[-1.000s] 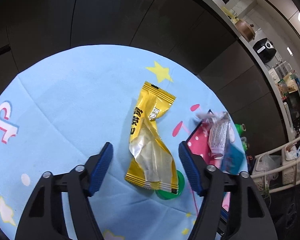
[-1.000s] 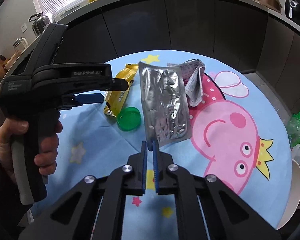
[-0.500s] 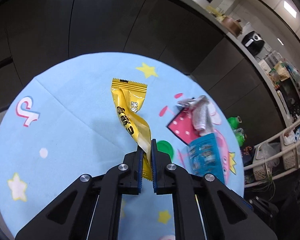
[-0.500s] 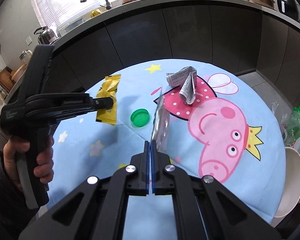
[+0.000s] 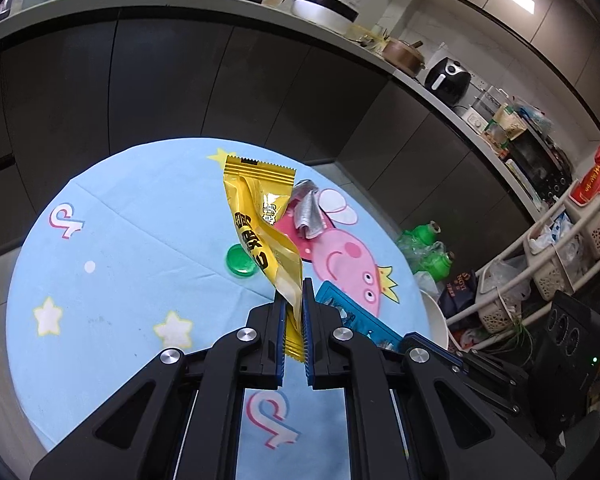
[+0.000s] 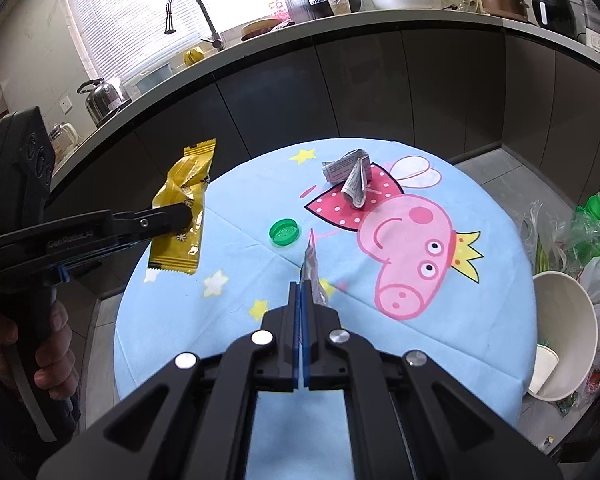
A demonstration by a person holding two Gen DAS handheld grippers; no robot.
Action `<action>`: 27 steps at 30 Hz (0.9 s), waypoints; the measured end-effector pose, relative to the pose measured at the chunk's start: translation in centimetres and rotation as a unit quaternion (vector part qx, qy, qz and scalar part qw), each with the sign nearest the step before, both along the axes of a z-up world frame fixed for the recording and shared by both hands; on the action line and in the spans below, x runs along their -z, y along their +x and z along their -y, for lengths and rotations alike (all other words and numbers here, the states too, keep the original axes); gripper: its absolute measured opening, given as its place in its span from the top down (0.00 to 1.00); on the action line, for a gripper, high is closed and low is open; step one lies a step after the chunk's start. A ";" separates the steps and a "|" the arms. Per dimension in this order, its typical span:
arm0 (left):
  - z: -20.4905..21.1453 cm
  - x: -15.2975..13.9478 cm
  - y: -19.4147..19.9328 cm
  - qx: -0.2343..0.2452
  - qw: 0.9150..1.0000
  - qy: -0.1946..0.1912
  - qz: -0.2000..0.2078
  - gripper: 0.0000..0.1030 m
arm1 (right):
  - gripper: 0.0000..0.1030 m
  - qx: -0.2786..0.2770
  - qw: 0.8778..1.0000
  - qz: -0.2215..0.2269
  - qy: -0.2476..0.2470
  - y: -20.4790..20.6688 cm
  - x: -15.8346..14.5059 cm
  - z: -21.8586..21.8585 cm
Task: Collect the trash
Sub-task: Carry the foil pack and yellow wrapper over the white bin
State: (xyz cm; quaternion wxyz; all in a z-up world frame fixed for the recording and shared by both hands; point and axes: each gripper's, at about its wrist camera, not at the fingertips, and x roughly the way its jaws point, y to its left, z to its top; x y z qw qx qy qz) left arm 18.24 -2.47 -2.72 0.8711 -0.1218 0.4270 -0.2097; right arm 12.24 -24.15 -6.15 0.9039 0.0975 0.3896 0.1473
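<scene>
Yellow snack wrapper point(image 5: 260, 236) pinched at its lower end between the closed blue pads of the left gripper point(image 5: 294, 300), hanging lifted above the blue cartoon tablecloth point(image 5: 120, 280). Silver foil packet point(image 6: 310, 268) clamped edge-on in the shut right gripper point(image 6: 302, 292), also off the cloth. Beyond both tools: green bottle cap point(image 6: 285, 233) and crumpled paper point(image 6: 352, 178) lying on the cloth; white bowl point(image 6: 564, 332) off the table's edge, right of the right gripper.

A crinkled yellow wrapper point(image 5: 260, 236) hangs pinched in the left tongs point(image 5: 294, 312); a silver foil pouch point(image 6: 311, 268), edge-on, stands clamped in the right tongs point(image 6: 302, 304).
</scene>
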 end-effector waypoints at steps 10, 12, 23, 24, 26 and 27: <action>2.3 -1.5 -2.3 0.033 0.999 -0.004 0.014 0.94 | 0.98 0.021 0.999 0.031 0.003 -2.2 -2.2 2.0; 3.1 -1.8 -2.5 0.043 0.999 -0.004 0.017 0.94 | 0.98 0.030 0.999 0.039 0.004 -2.7 -2.7 2.7; 11.0 -2.8 -2.9 0.122 0.992 -0.004 0.028 0.94 | 0.98 0.113 0.992 0.059 0.003 -5.1 -3.6 9.7; 11.9 -2.8 -2.9 0.129 0.991 -0.003 0.027 0.94 | 0.98 0.119 0.991 0.058 0.005 -5.3 -3.4 10.3; 14.1 -2.5 -2.8 0.149 0.989 0.000 0.023 0.94 | 0.98 0.137 0.989 0.056 0.007 -5.8 -3.1 12.0; 15.0 -2.3 -2.7 0.156 0.988 0.001 0.022 0.94 | 0.98 0.146 0.988 0.055 0.008 -6.1 -2.9 12.8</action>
